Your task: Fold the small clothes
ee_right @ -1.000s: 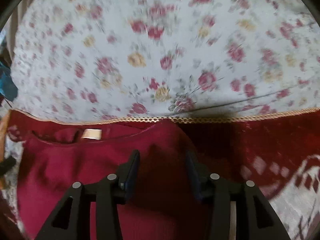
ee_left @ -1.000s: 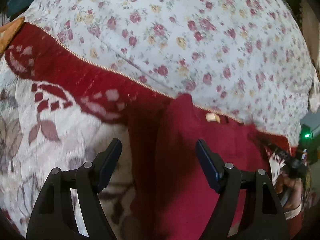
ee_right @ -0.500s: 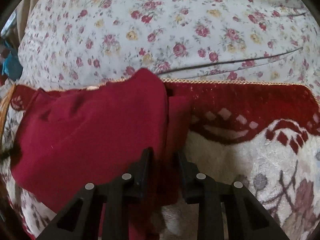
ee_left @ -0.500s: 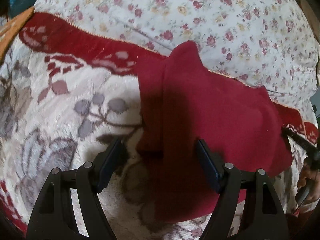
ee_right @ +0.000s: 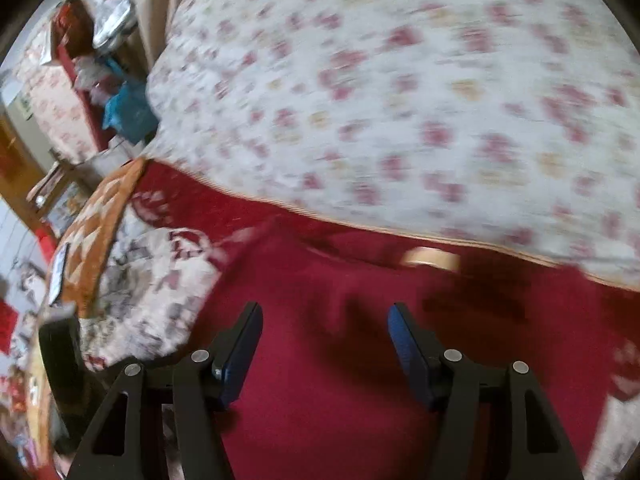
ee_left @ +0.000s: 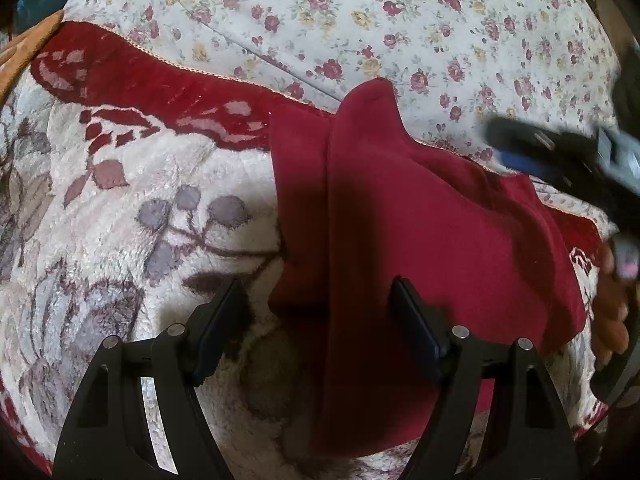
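Note:
A small dark red garment lies on a plush blanket, with its left part folded over in a long vertical crease. My left gripper is open and empty, its jaws straddling the garment's lower left edge. The right gripper shows blurred at the right of the left wrist view, above the garment. In the right wrist view the right gripper is open and empty over the red garment; a tan label shows near its collar. That view is motion blurred.
A white floral sheet covers the bed beyond the blanket's dark red border. An orange patterned cloth lies at the blanket's left end. Cluttered furniture and a blue bag stand beyond the bed.
My right gripper has let go of the folded garment edge, opened, and swung up and to the left over the collar end. My left gripper stayed open in place.

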